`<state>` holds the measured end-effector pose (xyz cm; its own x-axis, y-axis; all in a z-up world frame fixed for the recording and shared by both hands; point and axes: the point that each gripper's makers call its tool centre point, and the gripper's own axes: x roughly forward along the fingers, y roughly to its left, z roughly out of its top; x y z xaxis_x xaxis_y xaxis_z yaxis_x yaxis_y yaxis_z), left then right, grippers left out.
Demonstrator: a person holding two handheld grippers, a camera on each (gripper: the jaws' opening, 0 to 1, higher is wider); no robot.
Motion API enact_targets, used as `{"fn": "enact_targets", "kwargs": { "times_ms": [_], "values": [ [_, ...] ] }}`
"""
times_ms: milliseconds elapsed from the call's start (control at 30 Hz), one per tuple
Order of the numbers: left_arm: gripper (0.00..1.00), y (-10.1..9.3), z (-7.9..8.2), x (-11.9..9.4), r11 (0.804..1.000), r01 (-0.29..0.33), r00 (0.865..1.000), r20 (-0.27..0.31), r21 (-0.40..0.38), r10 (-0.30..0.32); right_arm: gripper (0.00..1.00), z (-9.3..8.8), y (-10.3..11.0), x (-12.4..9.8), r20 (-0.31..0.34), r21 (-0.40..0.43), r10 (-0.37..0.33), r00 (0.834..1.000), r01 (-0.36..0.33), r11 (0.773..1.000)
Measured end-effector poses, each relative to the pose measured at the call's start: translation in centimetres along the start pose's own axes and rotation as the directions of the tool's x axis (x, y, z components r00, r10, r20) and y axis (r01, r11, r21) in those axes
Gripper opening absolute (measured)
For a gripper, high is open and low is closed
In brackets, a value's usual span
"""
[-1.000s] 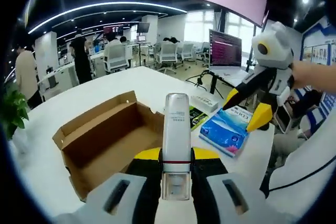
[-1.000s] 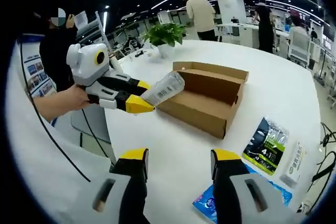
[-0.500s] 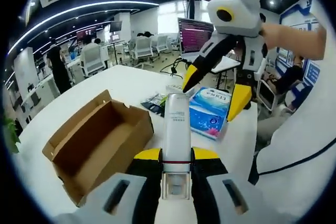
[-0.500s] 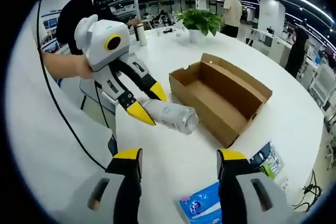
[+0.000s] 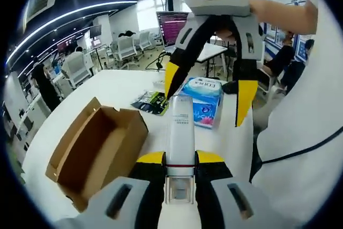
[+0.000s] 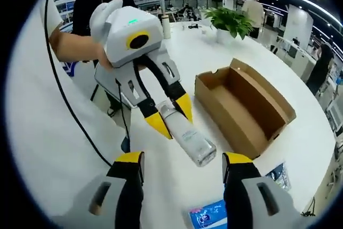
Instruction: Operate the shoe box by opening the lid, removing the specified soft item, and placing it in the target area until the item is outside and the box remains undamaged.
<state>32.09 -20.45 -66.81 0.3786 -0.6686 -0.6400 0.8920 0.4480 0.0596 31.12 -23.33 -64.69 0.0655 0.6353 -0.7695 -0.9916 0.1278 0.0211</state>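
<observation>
One tube (image 5: 180, 132) between closed jaws

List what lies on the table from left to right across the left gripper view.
Open cardboard box → green-and-black packet → blue tissue pack.

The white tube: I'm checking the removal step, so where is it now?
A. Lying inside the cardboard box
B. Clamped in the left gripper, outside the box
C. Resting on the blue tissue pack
B: the left gripper clamps the white tube, clear of the open cardboard box.
</observation>
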Motion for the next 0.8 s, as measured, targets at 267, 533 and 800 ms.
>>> {"fn": "enact_targets", "kwargs": {
  "times_ms": [267,533,800],
  "values": [
    [0.19,-1.2,-0.1,0.5,0.991,0.103,0.994,-0.046,0.088,-0.099,0.48,0.5,0.6,1.5,-0.022,-0.100,-0.011,1.000,0.009,0.995],
    [0.19,-2.3,0.8,0.9,0.977,0.176,0.983,-0.070,0.117,-0.168,0.26,-0.5,0.6,2.5,-0.069,-0.158,-0.026,0.997,0.015,0.987],
    [0.19,-2.9,0.6,1.3,0.964,0.228,0.971,-0.106,0.136,-0.215,0.23,-1.4,0.9,2.7,-0.090,-0.170,-0.008,0.996,-0.007,0.985]
  ]
}}
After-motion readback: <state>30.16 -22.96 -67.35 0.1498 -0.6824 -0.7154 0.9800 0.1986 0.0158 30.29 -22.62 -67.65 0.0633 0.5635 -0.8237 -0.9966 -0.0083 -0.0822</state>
